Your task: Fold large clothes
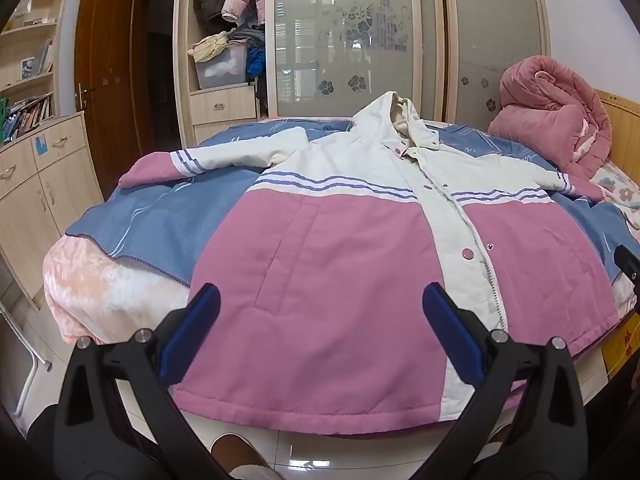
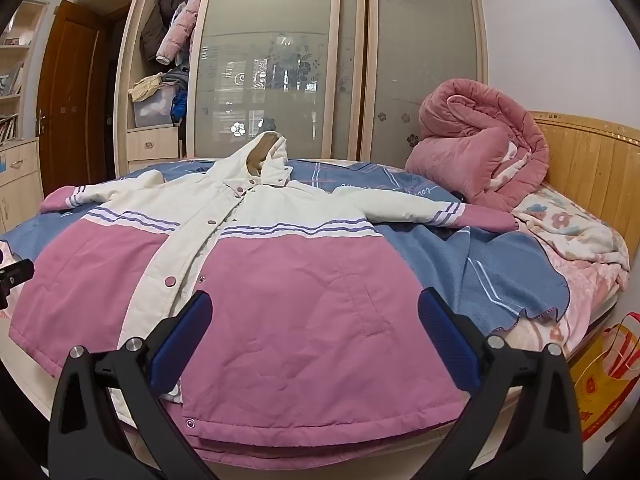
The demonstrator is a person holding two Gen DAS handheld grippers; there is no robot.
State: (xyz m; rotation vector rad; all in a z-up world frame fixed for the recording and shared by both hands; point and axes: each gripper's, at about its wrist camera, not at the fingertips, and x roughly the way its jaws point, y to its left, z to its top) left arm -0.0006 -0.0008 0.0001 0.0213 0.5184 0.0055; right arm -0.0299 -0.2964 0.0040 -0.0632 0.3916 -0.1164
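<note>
A large pink and white hooded jacket (image 1: 340,264) lies flat and face up on the bed, sleeves spread to both sides, hood at the far end, hem at the near edge. It also shows in the right wrist view (image 2: 288,288). My left gripper (image 1: 320,300) is open and empty, hovering over the jacket's left half near the hem. My right gripper (image 2: 314,304) is open and empty, hovering over the jacket's right half near the hem. The right gripper's tip (image 1: 628,264) shows at the right edge of the left wrist view.
A blue blanket (image 1: 160,224) covers the bed under the jacket. A rolled pink quilt (image 2: 480,160) lies at the headboard end. A wardrobe with glass sliding doors (image 2: 280,60) stands behind the bed. Cabinets (image 1: 36,184) stand at the left. A red and yellow bag (image 2: 608,376) stands by the bed.
</note>
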